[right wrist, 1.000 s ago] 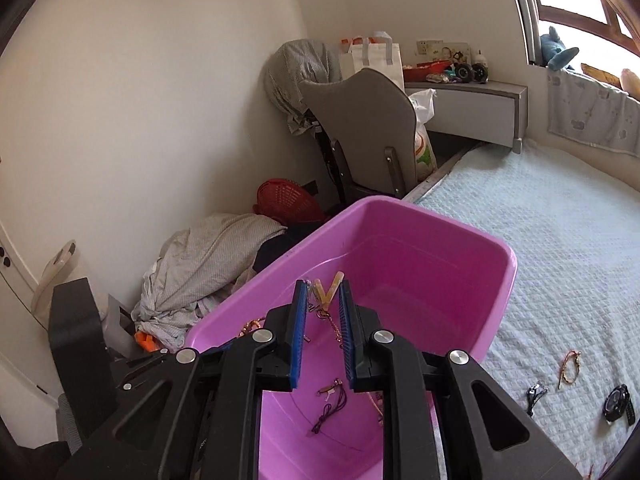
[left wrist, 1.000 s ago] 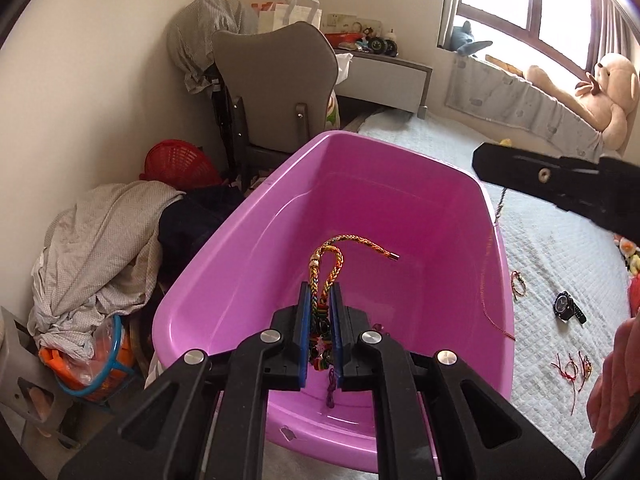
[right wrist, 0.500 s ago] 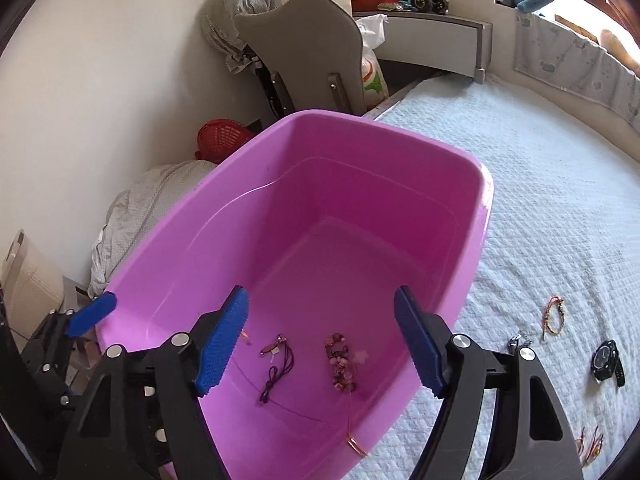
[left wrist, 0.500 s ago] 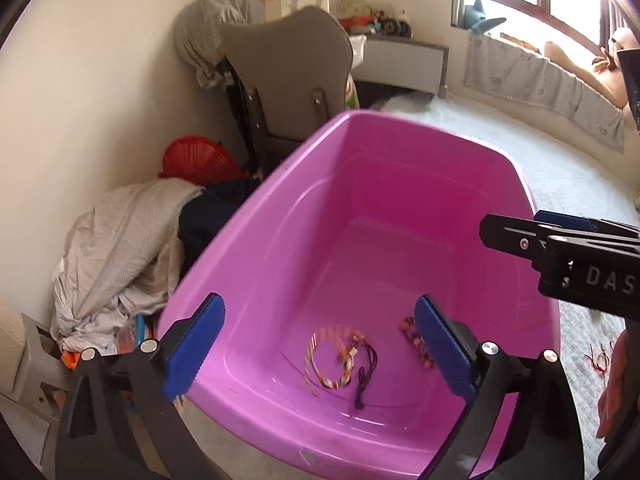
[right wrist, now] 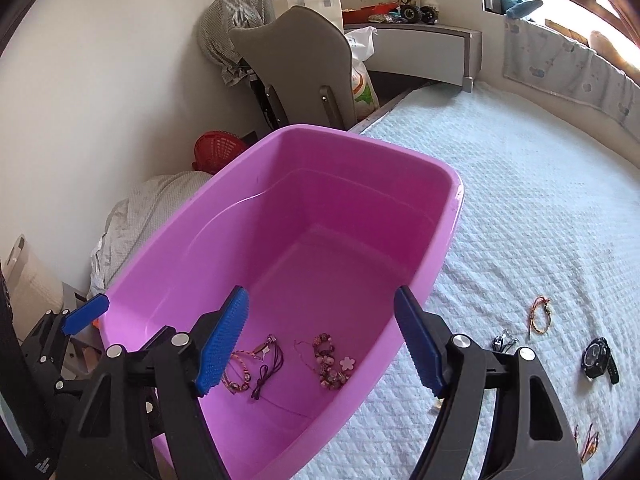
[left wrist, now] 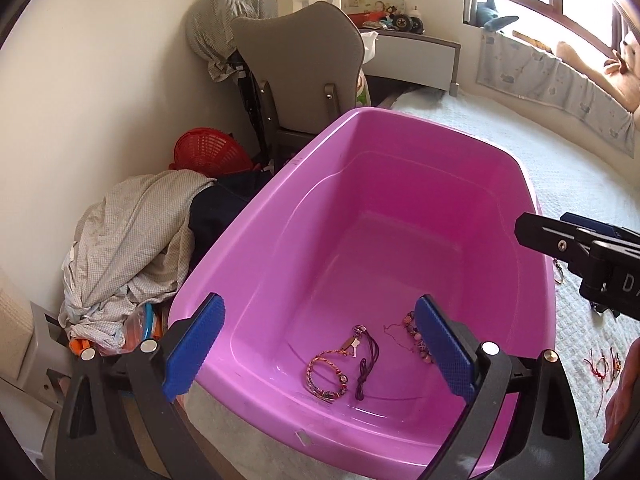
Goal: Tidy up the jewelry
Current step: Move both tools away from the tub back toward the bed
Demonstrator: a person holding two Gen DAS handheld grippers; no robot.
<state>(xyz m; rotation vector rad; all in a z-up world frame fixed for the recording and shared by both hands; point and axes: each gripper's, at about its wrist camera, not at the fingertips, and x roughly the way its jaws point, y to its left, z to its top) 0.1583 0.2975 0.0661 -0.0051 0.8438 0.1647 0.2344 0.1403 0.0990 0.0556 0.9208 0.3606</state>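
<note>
- Left gripper (left wrist: 320,350) and right gripper (right wrist: 320,342) gaped wide, empty, above the pink tub (right wrist: 440,248).
- Bracelets (right wrist: 330,362) lay below them; drop step judged complete.
- Next: reach right for the woven bracelet (right wrist: 540,316) on the bedspread (right wrist: 520,200).

The pink tub (right wrist: 448,216) is seen as smooth, glossy plastic w/ light sheen. The bedspread (right wrist: 540,220) is shown as matt quilted cloth, bumpy texture. Gripper pads (right wrist: 222,344) are noted as blue, ribbed, rubbery; arms matt black plastic w/ shiny metal screws. The red basket (left wrist: 208,152) looks like perforated plastic.
</note>
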